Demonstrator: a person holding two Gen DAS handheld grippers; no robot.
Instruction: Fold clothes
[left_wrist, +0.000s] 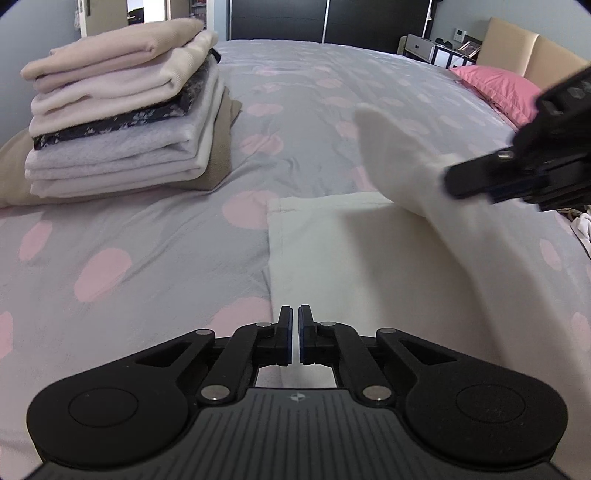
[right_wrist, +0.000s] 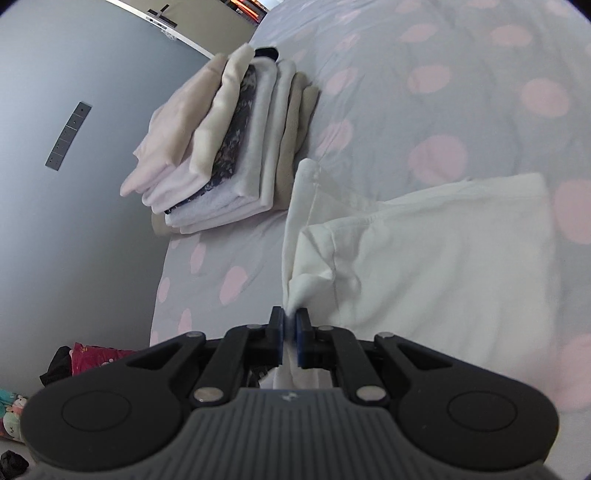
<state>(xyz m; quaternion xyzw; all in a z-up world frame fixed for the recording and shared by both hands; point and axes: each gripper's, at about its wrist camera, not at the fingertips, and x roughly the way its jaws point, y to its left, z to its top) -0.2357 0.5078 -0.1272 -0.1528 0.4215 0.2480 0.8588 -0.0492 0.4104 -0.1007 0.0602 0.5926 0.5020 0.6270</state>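
**White garment mid-fold on the bed, stack beside it**

I am working two handheld grippers over a bed with a grey cover dotted in pink. Through the left wrist camera, my left gripper hangs low over the near edge of a white garment that lies partly flat on the cover. Its fingers are drawn almost together with a thin slit between them, and I see no cloth caught there.

My right gripper pinches a bunched corner of the same garment; white cloth runs between the fingers and out behind them. In the left view that gripper comes in from the right, blurred, with a flap of the garment lifted off the bed and carried over the flat part.

To the left, well apart from the garment, sits a stack of folded clothes in cream, pale pink, white and one dark print, squared and resting on a tan piece. A pink pillow lies at the far right.

My judgement: several pieces lie folded already, and this white one is partway, one flap raised and not laid down. It still needs flattening and likely further folds. A few loose items lie on the floor; whether they belong to the job I cannot tell.
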